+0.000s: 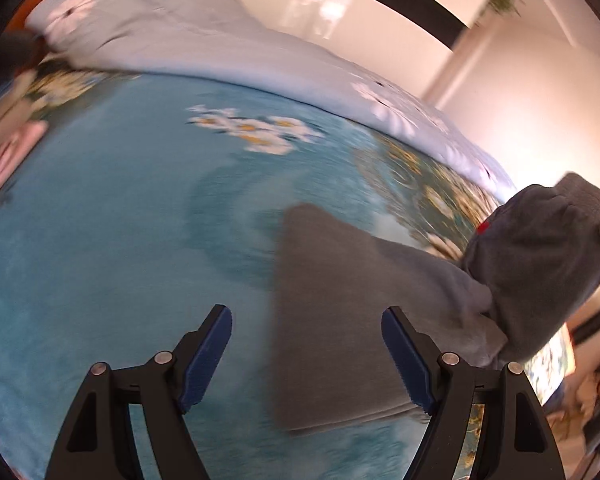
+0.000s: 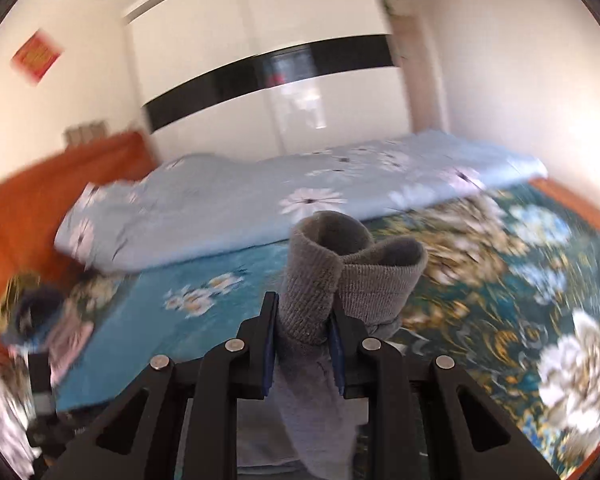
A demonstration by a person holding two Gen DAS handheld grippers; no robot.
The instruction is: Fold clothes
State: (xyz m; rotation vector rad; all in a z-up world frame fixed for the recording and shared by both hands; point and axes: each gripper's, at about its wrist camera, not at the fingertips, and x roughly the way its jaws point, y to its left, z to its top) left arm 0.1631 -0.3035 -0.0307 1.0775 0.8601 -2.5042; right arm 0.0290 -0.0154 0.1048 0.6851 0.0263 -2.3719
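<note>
Closest thing in the right wrist view is the right gripper (image 2: 303, 344), clamped down on a grey sock (image 2: 320, 280), ribbed cuff sticking up past the fingertips and the rest hanging down between the jaws toward the camera. From the left wrist view, the left gripper (image 1: 306, 354) is spread wide with nothing in it, hovering low over the bed sheet (image 1: 100, 240). The same sock (image 1: 332, 320) shows there as a flat grey piece lying on the sheet, its straight left edge running between the blue pads (image 1: 206, 360), while its right end lifts off the bed into a bunched lump at the frame's right edge. Left of that edge it's just bare teal sheet, lots of room out to a pink bit of fabric (image 1: 8, 156) at the far left rim. A pale blue duvet (image 2: 260, 208) is rolled up along the far side of the bed, well apart from the sock, with an orange headboard (image 2: 40, 208) on the left. Pretty blurry overall.
</note>
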